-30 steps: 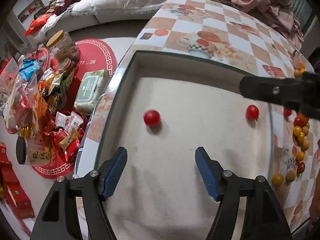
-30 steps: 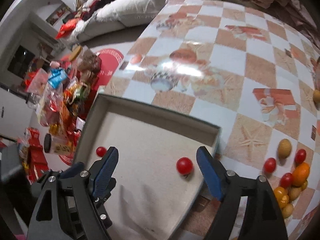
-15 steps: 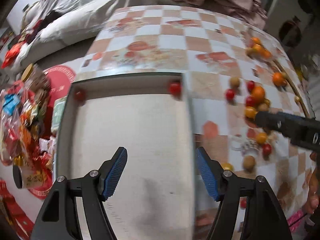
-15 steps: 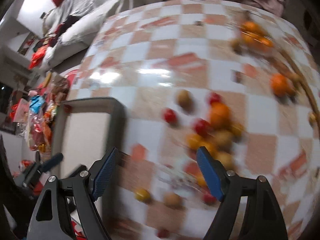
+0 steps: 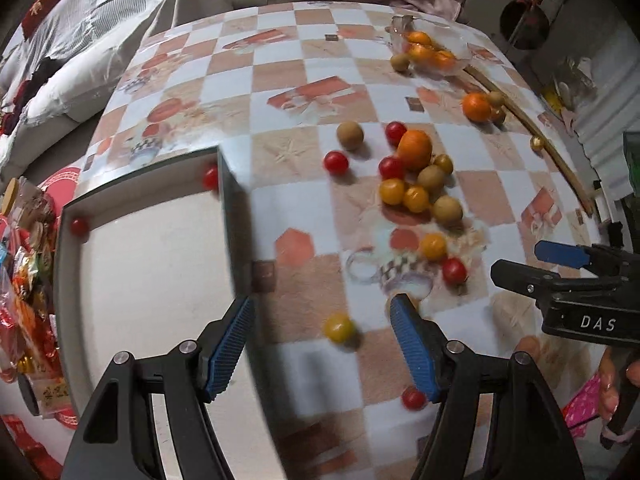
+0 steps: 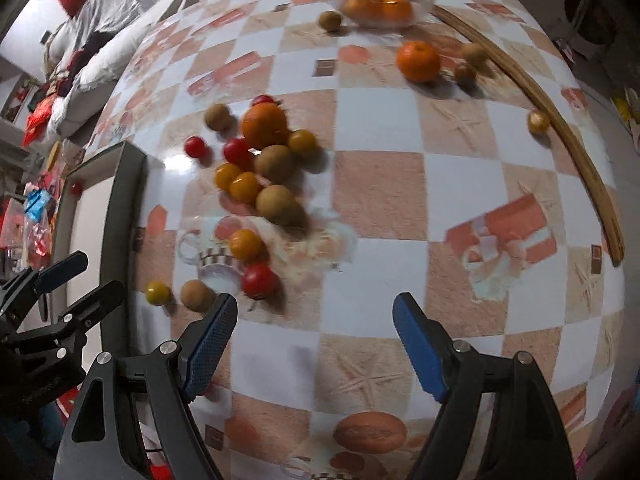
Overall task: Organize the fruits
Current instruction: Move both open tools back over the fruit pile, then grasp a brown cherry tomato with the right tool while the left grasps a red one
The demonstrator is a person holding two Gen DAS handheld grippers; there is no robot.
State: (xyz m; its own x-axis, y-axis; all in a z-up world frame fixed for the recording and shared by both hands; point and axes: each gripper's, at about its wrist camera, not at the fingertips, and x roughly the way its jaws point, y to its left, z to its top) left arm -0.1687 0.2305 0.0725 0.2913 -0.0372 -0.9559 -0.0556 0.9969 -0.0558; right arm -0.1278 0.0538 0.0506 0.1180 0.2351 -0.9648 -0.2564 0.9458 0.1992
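A grey tray [image 5: 234, 216] with a pale floor sits at the table's left; two red cherry tomatoes [image 5: 211, 178] [image 5: 79, 226] lie in its far corners. A pile of red and yellow tomatoes, brown fruits and an orange [image 5: 416, 149] lies on the checkered cloth to the right. My left gripper [image 5: 322, 326] is open and empty over the tray's right wall, with a yellow tomato [image 5: 339, 329] between its fingers. My right gripper [image 6: 314, 328] is open and empty, just behind a red tomato [image 6: 260, 280]; the pile's orange [image 6: 265, 125] shows beyond.
A glass bowl of oranges [image 6: 378, 2] stands at the far edge, with a loose orange [image 6: 418, 60] near it. A curved wooden strip [image 6: 560, 128] runs along the table's right rim. Snack packets [image 5: 24, 280] lie on the floor left of the table.
Both grippers have swung right, from over the tray to the fruit pile on the cloth. The two tomatoes in the tray now sit in its far corners. Both grippers stay open.
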